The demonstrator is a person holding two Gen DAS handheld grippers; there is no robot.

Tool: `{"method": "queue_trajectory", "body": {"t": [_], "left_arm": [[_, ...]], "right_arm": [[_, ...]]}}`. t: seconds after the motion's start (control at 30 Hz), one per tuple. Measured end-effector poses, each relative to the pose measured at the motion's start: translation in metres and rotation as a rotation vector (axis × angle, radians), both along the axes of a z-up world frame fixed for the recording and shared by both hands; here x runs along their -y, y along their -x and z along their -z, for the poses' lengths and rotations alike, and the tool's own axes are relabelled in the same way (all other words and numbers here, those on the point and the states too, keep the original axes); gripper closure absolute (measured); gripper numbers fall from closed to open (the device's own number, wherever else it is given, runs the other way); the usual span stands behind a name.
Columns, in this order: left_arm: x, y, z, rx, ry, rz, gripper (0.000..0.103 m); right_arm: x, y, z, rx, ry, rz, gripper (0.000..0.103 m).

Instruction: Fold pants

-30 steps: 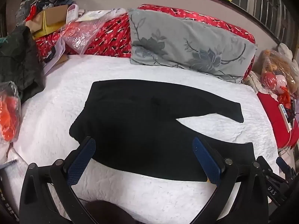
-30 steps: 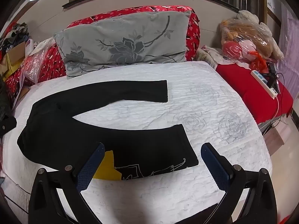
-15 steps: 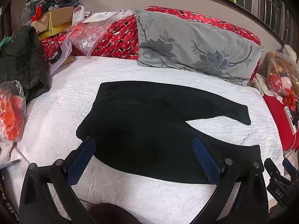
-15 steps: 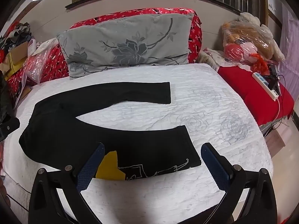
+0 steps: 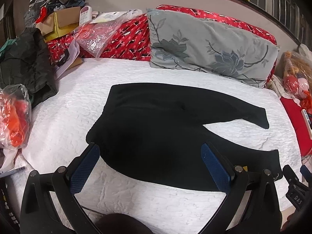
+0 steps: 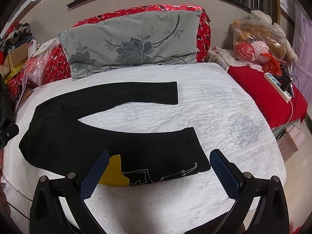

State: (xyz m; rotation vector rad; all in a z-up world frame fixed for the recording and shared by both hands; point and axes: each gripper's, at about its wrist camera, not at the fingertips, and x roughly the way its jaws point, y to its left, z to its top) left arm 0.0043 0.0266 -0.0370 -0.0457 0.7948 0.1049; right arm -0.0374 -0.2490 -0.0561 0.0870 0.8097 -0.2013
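Note:
Black pants [image 5: 156,128] lie flat on the white quilted bed [image 5: 68,117], waist to the left, both legs spread apart to the right. My left gripper [image 5: 150,163] is open and empty, hovering over the near waist and hip part. In the right wrist view the pants [image 6: 81,134] show a yellow patch [image 6: 114,172] and white line print on the near leg. My right gripper [image 6: 159,170] is open and empty, hovering over that near leg's lower part by the cuff.
A grey flowered pillow [image 5: 210,46] leans on a red bolster [image 6: 136,11] at the head of the bed. Clutter, plastic bags [image 5: 13,119] and a dark garment [image 5: 23,64] lie at the left. A red surface with a power strip [image 6: 276,83] and bagged toys [image 6: 261,37] is at the right.
Both grippers have moved a little forward and to the left over the pants. The pants have not moved. Both grippers stay open.

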Motion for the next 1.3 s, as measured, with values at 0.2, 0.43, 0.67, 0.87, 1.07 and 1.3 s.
{"method": "queue_trajectory", "body": {"t": [0.2, 0.43, 0.67, 0.87, 1.07, 1.3], "left_arm": [[-0.0051, -0.0006, 0.0012, -0.003, 0.008, -0.018, 0.0], [-0.0051, -0.0005, 0.0017, -0.002, 0.003, -0.022, 0.0], [-0.0051, 0.0007, 0.0012, -0.001, 0.007, -0.018, 0.0], [-0.0045, 0.0018, 0.0012, 0.002, 0.01, -0.018, 0.0], [-0.0039, 0.0028, -0.001, 0.016, 0.01, -0.028, 0.0], [-0.0039, 0.0023, -0.0014, 0.017, 0.01, -0.026, 0.0]], "right_arm": [[-0.0009, -0.0006, 0.0015, 0.001, -0.003, -0.008, 0.0], [-0.0001, -0.0002, 0.0002, 0.004, -0.003, -0.006, 0.0], [0.0006, -0.0003, 0.0005, 0.0, -0.005, -0.005, 0.0], [-0.002, -0.0002, -0.0004, 0.002, 0.003, -0.009, 0.0], [-0.0024, -0.0004, -0.0006, 0.001, 0.002, -0.009, 0.0], [-0.0023, -0.0015, 0.0006, -0.004, -0.001, -0.005, 0.0]]}}
